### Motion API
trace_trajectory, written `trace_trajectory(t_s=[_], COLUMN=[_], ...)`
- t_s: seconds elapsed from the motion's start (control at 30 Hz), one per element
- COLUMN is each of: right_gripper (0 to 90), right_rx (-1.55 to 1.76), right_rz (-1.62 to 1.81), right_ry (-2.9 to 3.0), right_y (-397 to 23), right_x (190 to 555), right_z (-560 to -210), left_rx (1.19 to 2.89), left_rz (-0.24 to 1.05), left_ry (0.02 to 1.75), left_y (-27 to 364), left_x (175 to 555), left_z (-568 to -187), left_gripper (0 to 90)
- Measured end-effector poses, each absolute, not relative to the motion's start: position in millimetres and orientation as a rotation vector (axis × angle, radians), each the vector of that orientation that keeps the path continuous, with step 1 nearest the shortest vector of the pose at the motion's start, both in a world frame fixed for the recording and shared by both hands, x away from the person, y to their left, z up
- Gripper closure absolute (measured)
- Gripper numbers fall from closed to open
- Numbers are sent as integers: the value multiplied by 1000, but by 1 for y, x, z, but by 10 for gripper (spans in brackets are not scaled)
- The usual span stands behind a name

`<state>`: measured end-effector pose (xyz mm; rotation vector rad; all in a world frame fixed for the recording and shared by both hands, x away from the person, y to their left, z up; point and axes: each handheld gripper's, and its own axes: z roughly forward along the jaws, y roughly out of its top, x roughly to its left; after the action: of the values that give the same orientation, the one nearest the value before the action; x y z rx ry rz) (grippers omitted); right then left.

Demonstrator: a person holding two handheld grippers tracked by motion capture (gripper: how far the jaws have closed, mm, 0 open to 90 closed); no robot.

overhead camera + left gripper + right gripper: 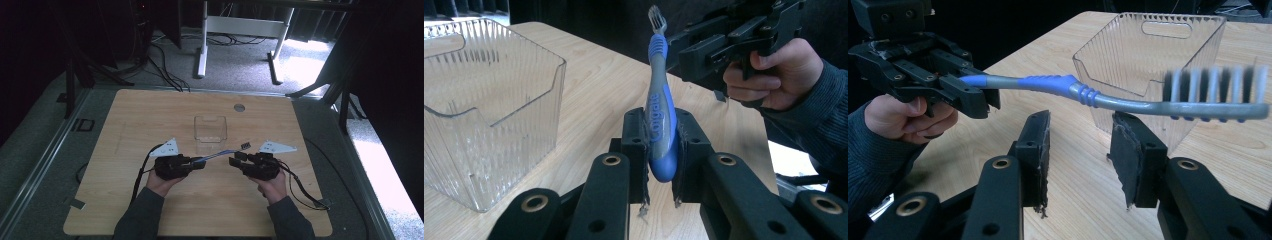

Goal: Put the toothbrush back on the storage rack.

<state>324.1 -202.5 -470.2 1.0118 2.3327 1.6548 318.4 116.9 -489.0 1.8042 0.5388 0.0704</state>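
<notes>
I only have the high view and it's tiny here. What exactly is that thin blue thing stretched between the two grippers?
Observer: A blue and grey toothbrush; the left gripper is shut on its handle end.
Operator: Has the right gripper got it too?
Observer: No. In the right gripper view, the right gripper is open, and the neck passes above the gap without touching the pads.
Operator: Which way do the bristles face?
Observer: Upward, at the end near the right gripper, with the clear ribbed bin behind.
</notes>
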Motion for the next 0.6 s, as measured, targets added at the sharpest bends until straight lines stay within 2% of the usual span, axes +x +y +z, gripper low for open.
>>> trace_trajectory(t_s=[0.6], right_gripper=[552], right_rx=[986], right_rz=[1744], right_ry=[2321], right_y=[-202], right_x=[323], right_z=[-469], left_rx=[1767], left_rz=[38], left_ry=[503], left_y=[115], left_x=[317], left_z=[-487], left_gripper=[789])
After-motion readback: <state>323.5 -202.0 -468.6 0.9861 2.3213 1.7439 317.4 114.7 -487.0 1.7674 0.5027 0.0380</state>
